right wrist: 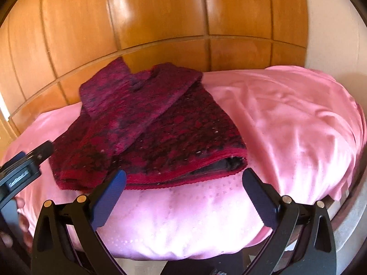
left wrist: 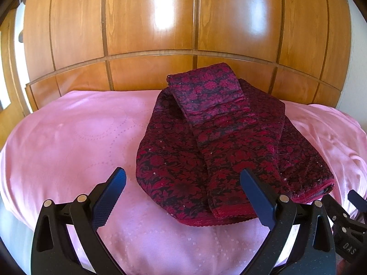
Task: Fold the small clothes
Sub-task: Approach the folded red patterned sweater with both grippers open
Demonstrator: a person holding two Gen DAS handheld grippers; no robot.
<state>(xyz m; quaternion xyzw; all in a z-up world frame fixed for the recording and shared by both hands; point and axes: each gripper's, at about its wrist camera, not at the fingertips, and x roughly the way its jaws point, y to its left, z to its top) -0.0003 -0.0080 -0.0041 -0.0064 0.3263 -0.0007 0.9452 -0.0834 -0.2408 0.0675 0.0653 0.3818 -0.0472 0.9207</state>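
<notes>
A dark red floral garment (left wrist: 220, 142) lies partly folded on the pink bedspread (left wrist: 68, 142), a sleeve laid lengthwise over its body. My left gripper (left wrist: 183, 197) is open and empty, hovering over the garment's near hem. In the right wrist view the garment (right wrist: 146, 133) lies ahead and to the left on the pink bedspread (right wrist: 286, 119). My right gripper (right wrist: 183, 197) is open and empty, just short of the hem's right corner. The left gripper shows at that view's left edge (right wrist: 20, 169), and the right gripper at the left view's lower right (left wrist: 348, 220).
A glossy wooden headboard wall (left wrist: 183, 23) rises right behind the bed. The bed's rounded near edge (right wrist: 183, 247) drops off just under the grippers. A white wall (right wrist: 332, 34) stands to the right.
</notes>
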